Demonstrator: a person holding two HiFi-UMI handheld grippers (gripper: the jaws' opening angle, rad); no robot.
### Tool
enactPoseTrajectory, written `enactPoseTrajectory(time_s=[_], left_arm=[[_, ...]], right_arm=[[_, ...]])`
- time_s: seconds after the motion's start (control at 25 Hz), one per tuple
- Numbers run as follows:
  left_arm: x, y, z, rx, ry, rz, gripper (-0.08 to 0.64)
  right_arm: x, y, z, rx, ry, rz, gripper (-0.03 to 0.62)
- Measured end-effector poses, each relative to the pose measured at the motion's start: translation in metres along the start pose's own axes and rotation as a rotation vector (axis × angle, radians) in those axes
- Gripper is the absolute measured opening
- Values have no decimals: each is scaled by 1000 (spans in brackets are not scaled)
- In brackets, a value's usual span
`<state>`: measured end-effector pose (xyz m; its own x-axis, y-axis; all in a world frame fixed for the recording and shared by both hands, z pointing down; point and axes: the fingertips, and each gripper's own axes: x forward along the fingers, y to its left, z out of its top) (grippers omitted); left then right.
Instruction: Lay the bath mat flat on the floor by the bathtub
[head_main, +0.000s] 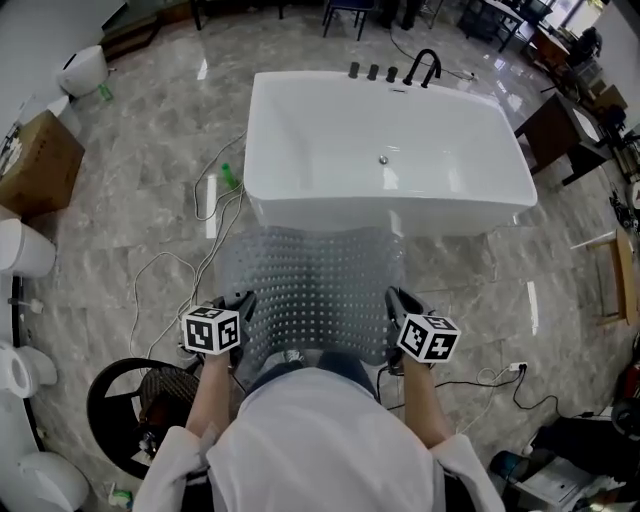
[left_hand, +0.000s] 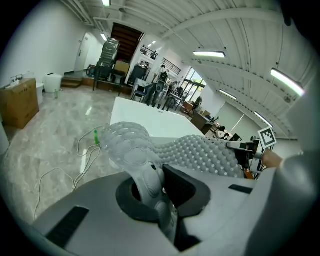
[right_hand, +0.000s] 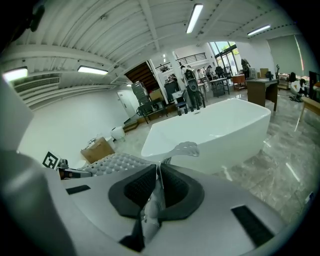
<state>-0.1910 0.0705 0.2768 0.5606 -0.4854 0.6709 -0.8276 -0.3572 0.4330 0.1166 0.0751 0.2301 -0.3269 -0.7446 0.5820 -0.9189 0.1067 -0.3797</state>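
A clear, bumpy bath mat (head_main: 310, 290) hangs spread between my two grippers, in front of the white bathtub (head_main: 385, 150). My left gripper (head_main: 238, 312) is shut on the mat's near left corner. My right gripper (head_main: 397, 308) is shut on the near right corner. In the left gripper view the mat (left_hand: 190, 152) bulges up out of the closed jaws. A thin edge of the mat (right_hand: 186, 148) sticks up between the jaws in the right gripper view, with the tub (right_hand: 215, 130) behind it. The mat's far edge reaches the tub's base.
White cables (head_main: 200, 230) and a green bottle (head_main: 228, 176) lie on the marble floor left of the tub. A black stool (head_main: 135, 400) stands at my lower left, a cardboard box (head_main: 35, 165) further left. A black faucet (head_main: 425, 65) sits on the tub's far rim. A wooden stand (head_main: 615, 275) is at right.
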Motion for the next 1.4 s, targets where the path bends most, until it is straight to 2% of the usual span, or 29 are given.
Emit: enactPoseTrajectory(time_s=[0.36, 1.08, 1.4], left_arm=[[15, 15, 16, 0, 10, -1, 44], [56, 34, 20, -34, 12, 86, 44], [82, 44, 18, -52, 21, 109, 44]], right_arm=[[18, -8, 6, 9, 16, -25, 41], [67, -44, 21, -59, 83, 10, 40], [91, -69, 14, -30, 98, 10, 40]])
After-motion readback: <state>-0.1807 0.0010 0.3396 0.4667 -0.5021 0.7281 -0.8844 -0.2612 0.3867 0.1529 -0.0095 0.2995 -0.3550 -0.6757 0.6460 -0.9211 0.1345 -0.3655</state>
